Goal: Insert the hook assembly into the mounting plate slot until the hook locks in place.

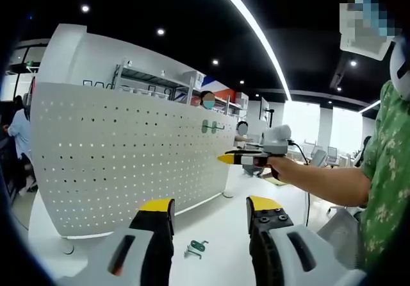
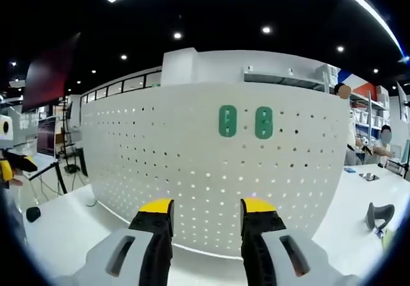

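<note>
Pegboard (image 1: 128, 158) fills the left gripper view; the empty left gripper (image 1: 210, 210) gapes above a green hook (image 1: 196, 248) lying on the table (image 1: 218, 235) at six o'clock. Right gripper view: the right gripper (image 2: 207, 210), spread and empty, faces two green hooks (image 2: 246, 121) mounted at twelve o'clock. Risk: a crooked pickup could stop the hook locking.

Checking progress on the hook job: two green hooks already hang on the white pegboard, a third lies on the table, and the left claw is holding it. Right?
Not quite. In the left gripper view the third green hook lies on the white table between the open jaws of the left claw, which holds nothing. The two green hooks do hang on the pegboard, as the right gripper view shows.
</note>
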Demonstrator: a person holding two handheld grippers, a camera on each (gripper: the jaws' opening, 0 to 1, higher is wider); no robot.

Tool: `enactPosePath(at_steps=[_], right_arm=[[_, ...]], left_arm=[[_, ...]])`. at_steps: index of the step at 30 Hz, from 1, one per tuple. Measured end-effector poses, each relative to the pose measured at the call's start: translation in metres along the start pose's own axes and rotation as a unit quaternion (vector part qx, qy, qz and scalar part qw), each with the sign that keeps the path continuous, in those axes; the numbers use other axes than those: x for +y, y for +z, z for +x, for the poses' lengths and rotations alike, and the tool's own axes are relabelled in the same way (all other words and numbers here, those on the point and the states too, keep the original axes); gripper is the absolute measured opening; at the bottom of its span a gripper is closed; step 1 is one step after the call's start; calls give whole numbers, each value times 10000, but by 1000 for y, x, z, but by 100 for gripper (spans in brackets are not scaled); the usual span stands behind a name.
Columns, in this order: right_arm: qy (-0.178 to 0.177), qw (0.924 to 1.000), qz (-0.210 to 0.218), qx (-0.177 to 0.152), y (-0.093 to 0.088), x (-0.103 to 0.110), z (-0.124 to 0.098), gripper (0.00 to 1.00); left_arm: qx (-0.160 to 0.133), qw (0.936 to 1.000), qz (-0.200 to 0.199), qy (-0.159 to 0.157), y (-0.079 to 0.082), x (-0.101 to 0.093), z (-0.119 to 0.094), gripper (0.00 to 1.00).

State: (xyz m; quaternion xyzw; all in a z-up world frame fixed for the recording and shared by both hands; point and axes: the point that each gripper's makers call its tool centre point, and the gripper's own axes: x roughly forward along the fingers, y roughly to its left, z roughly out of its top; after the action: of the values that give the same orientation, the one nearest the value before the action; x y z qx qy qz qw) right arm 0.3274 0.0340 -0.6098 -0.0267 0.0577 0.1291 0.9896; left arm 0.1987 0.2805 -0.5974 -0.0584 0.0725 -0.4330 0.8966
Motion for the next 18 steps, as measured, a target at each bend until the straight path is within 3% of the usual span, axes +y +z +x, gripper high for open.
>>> enactPosePath(at_steps=[18], right_arm=[[417, 9987, 216, 180, -27, 24, -35, 43]], left_arm=[[178, 9998, -53, 53, -17, -4, -4, 47]])
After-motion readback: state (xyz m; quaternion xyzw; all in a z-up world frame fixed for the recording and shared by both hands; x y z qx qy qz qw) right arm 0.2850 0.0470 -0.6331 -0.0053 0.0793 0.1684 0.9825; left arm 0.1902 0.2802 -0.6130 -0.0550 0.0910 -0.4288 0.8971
